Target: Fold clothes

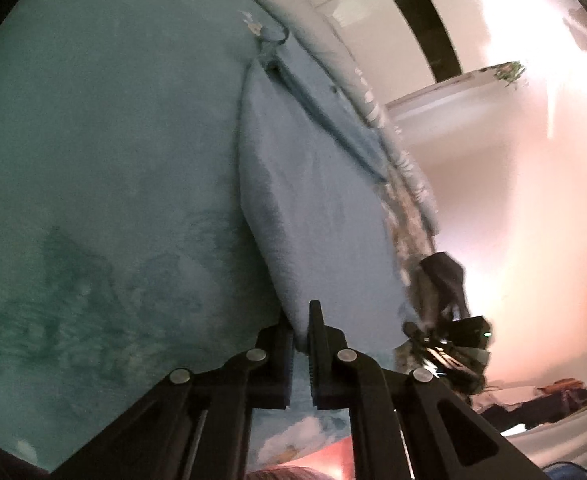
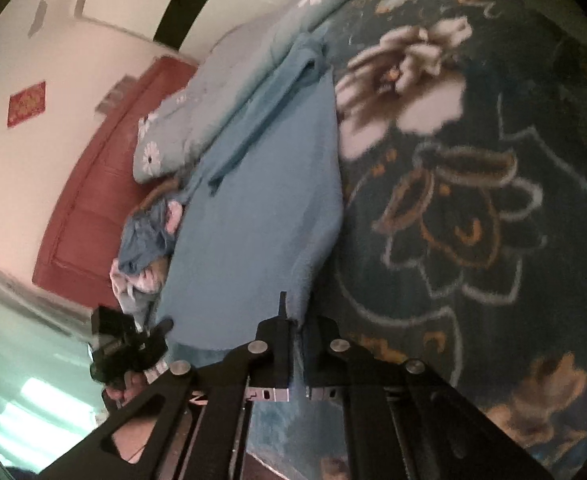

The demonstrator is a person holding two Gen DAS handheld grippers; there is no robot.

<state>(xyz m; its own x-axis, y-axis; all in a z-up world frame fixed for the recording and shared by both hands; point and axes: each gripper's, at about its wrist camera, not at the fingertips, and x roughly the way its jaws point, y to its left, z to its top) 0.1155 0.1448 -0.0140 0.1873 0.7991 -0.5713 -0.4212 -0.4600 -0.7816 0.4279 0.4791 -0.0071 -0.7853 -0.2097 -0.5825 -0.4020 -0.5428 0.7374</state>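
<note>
Gripping the near hem of the light-blue garment (image 1: pixel 313 216) at two corners: left gripper (image 1: pixel 302 320) and right gripper (image 2: pixel 298 322) are each pinching fabric between closed jaws. The garment is lying stretched across the floral blanket (image 2: pixel 473 200) on the bed. Judgement: the person is best keeping both corners level and taut, carrying them together so the fold line is landing straight.

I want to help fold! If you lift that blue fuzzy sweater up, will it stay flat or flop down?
Probably flop: the light blue sweater already curves and sags between the left gripper and right gripper pinching its edge. Its fuzzy knit looks soft, so likely light and not slippery.
</note>
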